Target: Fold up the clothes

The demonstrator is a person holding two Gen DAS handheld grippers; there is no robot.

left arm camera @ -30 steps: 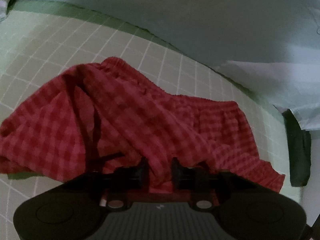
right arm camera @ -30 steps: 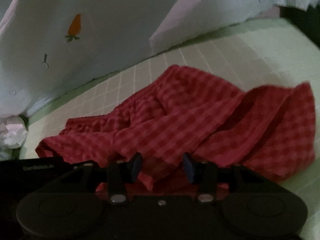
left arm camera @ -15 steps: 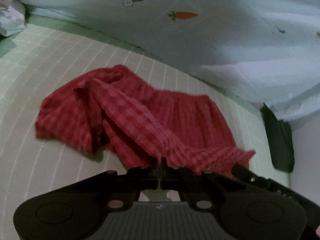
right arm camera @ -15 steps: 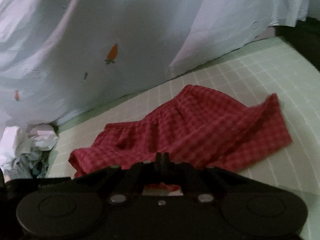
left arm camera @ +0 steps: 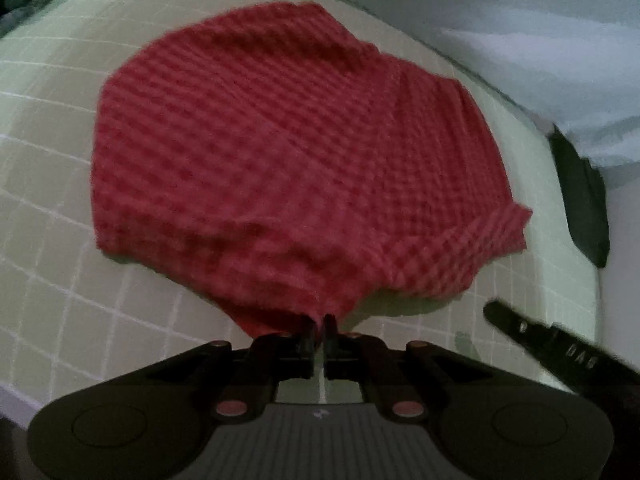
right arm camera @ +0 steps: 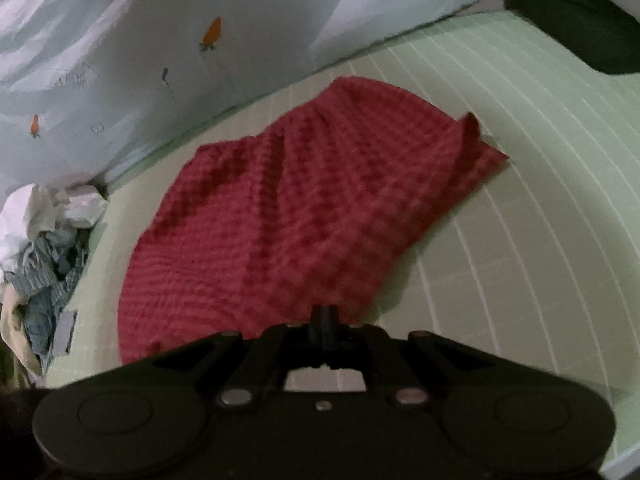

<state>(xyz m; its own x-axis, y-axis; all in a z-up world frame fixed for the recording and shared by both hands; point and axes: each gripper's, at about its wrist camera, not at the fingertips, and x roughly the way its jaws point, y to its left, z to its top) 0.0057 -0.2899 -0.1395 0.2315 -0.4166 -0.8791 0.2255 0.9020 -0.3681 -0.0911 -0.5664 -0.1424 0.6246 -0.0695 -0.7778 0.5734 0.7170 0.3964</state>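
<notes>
The red checked garment [left arm camera: 296,168] lies spread on the pale green grid-lined surface [left arm camera: 52,184], its near hem lifted off it. In the left wrist view the left claw [left arm camera: 319,322] is pressed together, pinching the hem's lowest point at 6 o'clock. In the right wrist view the right claw [right arm camera: 325,318] is likewise closed on the near edge of the cloth, which stretches away toward 12 o'clock.

No container shows in either view. A heap of crumpled clothes [right arm camera: 44,236] sits loose at 9 o'clock in the right wrist view, touching the white carrot-print sheet [right arm camera: 160,40] that hangs behind. A dark object [left arm camera: 580,196] lies at 3 o'clock in the left wrist view, apart from the garment.

A second ago the cloth was bunched in deep folds with both claws spread around its edge. Half a second ago they had closed on it. Now the folds have been pulled out and the cloth is far flatter, one flap standing up at its far right corner [right arm camera: 472,128].
</notes>
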